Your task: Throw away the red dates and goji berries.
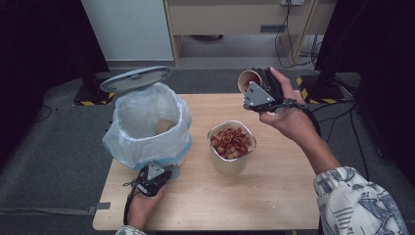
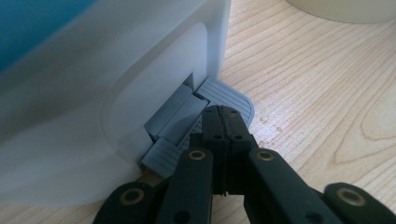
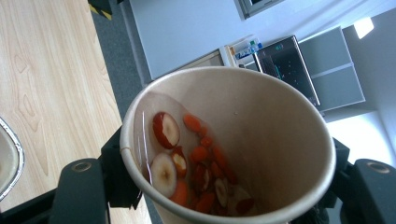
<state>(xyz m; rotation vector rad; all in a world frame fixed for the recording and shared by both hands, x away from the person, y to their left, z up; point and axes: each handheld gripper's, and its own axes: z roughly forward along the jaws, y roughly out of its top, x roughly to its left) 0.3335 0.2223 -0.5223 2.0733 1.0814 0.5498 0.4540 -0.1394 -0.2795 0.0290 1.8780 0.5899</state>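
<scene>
Wooden table [image 1: 274, 196] on grey carpeted floor [image 1: 49, 161].

Likely lab: black curtains [image 1: 39, 44], floor cables [image 1: 293, 44], hazard-taped stands [image 1: 313, 90].

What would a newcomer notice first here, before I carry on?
Probably the paper cup tipped in the right gripper above the table's far edge, red fruit slices and liquid inside. Next, the open pedal bin with its white liner at the left, the shut left gripper pressing its pedal.
</scene>
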